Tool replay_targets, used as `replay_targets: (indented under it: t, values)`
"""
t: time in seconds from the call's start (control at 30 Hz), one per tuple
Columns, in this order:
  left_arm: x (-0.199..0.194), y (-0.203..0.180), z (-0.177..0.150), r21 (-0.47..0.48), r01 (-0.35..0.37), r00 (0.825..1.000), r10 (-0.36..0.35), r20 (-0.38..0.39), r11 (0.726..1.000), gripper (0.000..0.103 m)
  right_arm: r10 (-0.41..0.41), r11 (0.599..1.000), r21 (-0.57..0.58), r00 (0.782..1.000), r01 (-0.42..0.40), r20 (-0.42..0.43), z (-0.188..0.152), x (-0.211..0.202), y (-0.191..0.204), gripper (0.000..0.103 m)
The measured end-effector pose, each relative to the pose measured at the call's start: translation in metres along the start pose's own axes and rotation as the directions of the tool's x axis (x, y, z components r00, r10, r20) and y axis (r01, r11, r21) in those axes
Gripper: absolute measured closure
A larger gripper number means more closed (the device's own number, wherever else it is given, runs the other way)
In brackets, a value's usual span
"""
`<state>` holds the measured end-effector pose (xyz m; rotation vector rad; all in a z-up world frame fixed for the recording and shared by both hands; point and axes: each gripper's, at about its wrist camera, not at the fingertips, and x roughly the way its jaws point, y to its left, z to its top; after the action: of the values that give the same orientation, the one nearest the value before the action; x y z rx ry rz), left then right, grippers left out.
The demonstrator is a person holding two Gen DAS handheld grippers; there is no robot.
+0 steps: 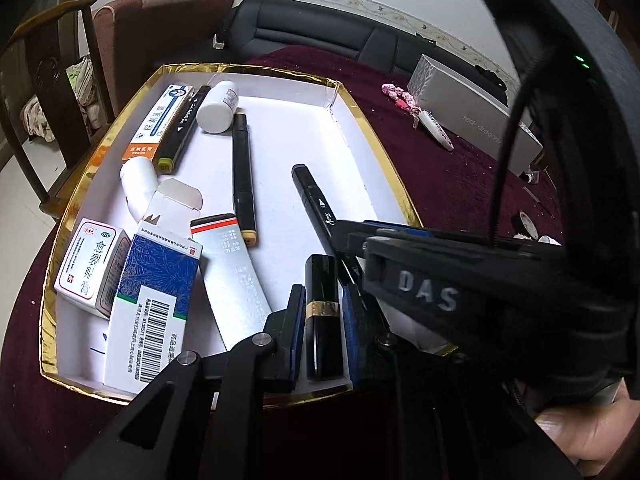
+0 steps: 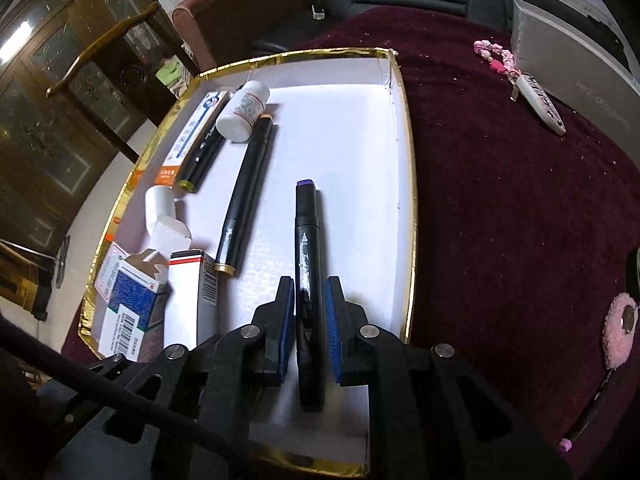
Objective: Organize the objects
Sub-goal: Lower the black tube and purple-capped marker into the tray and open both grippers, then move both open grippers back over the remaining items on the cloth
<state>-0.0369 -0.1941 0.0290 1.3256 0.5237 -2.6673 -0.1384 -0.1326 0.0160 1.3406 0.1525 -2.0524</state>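
Pinched between the pads of the left gripper (image 1: pixel 321 326): a black lipstick (image 1: pixel 322 316) with a gold band, low over the near end of the gold-rimmed tray (image 1: pixel 372 128). Clamped likewise in the right gripper (image 2: pixel 308 320): a black marker (image 2: pixel 307 264), taken near mid-barrel, tip toward the far wall. Both probably light, stiff and smooth, so likely to slip or swivel unless held near the middle. Crowding the left side: medicine boxes (image 1: pixel 90 266), a white bottle (image 1: pixel 219 107), two more black markers (image 1: pixel 242 176). Free white floor on the right. Outside, on the maroon surface (image 2: pixel 500 200), a pink keychain (image 2: pixel 516 76) and a grey box (image 1: pixel 472 120), well apart.
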Motion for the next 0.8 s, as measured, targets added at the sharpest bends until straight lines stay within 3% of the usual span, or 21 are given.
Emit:
replay_targets:
  t: [0.23, 0.57, 0.63, 0.7, 0.8]
  values:
    - [-0.010, -0.002, 0.002, 0.001, -0.002, 1.000, 0.002, 0.023, 1.000, 0.088, 0.027, 0.999, 0.036, 0.997, -0.029, 0.066, -0.014, -0.030, -0.009, 0.089]
    - [-0.029, -0.038, -0.006, 0.072, 0.006, 0.999, -0.009, 0.046, 0.997, 0.088, 0.045, 0.989, 0.130, 0.988, -0.065, 0.151, -0.046, -0.082, -0.061, 0.086]
    - [-0.033, -0.051, -0.009, 0.104, 0.008, 0.999, -0.013, 0.048, 0.995, 0.084, 0.046, 0.987, 0.144, 0.985, -0.071, 0.167, -0.050, -0.092, -0.072, 0.079]
    - [-0.037, -0.062, -0.011, 0.131, 0.005, 0.998, -0.012, 0.055, 0.991, 0.065, 0.035, 0.984, 0.166, 0.981, -0.068, 0.192, -0.057, -0.105, -0.090, 0.070]
    - [-0.044, -0.085, -0.017, 0.195, 0.008, 0.997, -0.024, 0.078, 0.981, 0.058, 0.003, 0.979, 0.196, 0.973, -0.049, 0.230, -0.071, -0.128, -0.121, 0.069]
